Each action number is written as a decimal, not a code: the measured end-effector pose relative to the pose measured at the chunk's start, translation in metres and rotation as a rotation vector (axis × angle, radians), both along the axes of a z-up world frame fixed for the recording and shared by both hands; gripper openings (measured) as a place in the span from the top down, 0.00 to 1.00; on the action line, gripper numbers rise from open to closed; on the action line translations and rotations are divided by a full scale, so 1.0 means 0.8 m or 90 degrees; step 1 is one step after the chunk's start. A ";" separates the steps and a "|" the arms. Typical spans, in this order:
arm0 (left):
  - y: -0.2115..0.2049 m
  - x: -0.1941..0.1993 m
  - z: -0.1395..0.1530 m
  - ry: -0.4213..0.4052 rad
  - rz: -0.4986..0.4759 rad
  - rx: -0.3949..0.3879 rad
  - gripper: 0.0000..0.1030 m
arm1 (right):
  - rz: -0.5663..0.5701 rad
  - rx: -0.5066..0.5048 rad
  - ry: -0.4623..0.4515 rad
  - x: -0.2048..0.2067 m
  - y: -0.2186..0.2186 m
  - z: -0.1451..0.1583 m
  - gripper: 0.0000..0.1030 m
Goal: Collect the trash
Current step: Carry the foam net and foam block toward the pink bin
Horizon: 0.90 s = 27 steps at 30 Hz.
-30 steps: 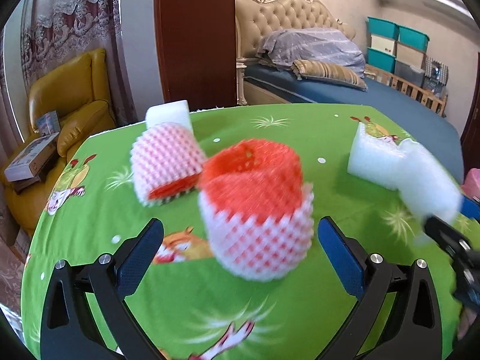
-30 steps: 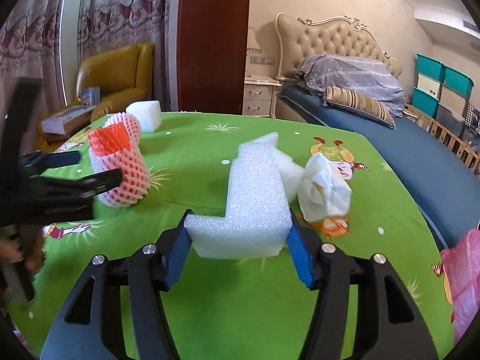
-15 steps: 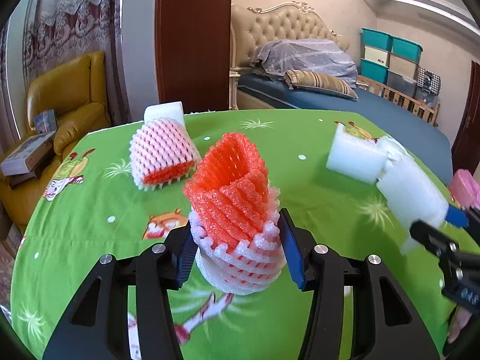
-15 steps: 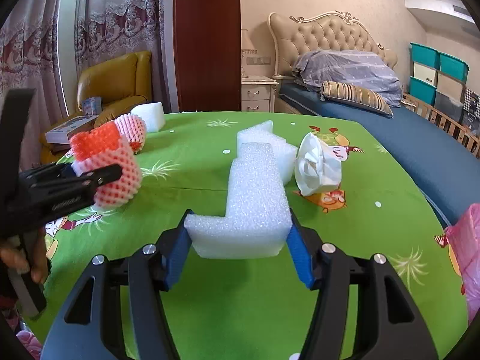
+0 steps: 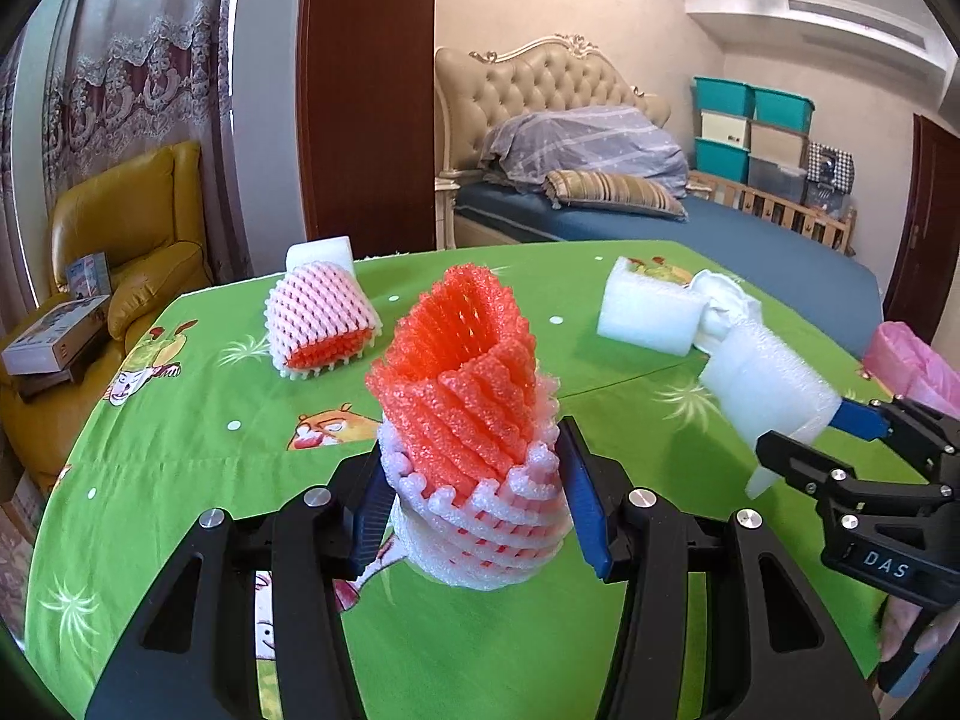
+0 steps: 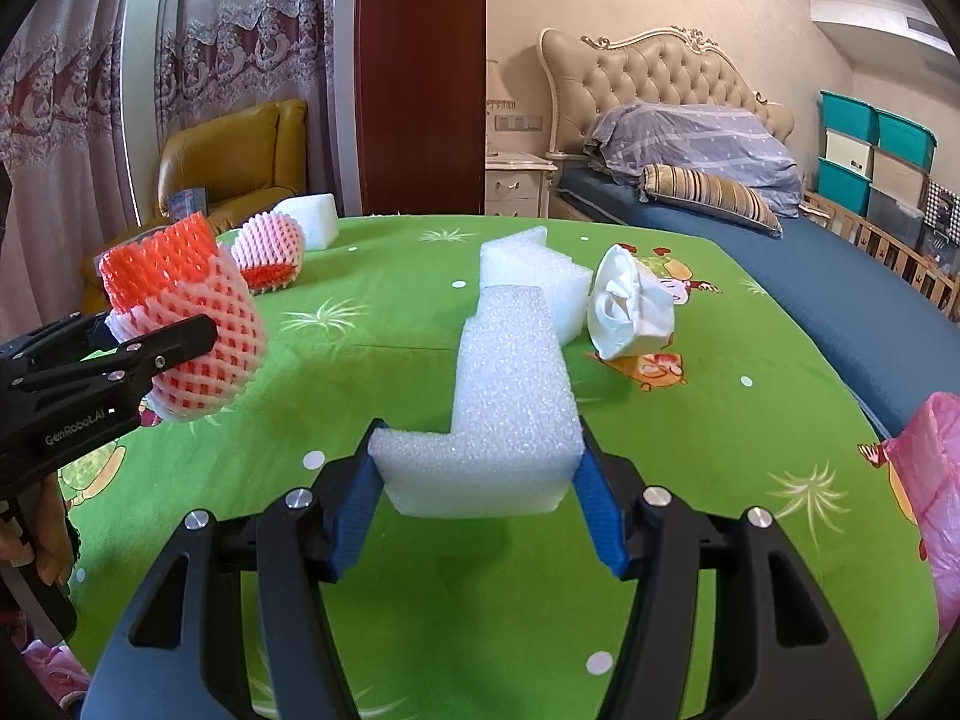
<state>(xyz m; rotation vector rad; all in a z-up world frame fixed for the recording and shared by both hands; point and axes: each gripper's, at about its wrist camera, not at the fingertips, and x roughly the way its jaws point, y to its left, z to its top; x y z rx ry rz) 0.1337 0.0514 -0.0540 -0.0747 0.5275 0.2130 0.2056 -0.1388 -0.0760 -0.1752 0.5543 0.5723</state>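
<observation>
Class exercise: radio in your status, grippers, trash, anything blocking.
Left gripper shut on foam fruit net. Right gripper shut on white foam block. More trash on table. Nothing blocking.

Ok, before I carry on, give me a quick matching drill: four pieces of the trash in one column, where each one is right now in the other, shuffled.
Things:
1. orange-and-white foam fruit net
2. L-shaped white foam block
3. crumpled white tissue
4. pink-and-white foam fruit net

Places:
A. on the green tablecloth, beside a second white foam block
B. clamped in the left gripper
C. lying on its side in front of a white foam cube
D. clamped in the right gripper

Pairs: 1-B, 2-D, 3-A, 4-C
</observation>
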 end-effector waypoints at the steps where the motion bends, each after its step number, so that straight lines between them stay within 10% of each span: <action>1: -0.002 -0.002 0.001 -0.005 -0.001 -0.001 0.53 | 0.000 0.001 -0.002 -0.001 -0.001 0.001 0.44; 27: -0.060 -0.031 0.034 -0.111 -0.049 0.032 0.52 | -0.057 0.049 -0.105 -0.041 -0.071 0.041 0.44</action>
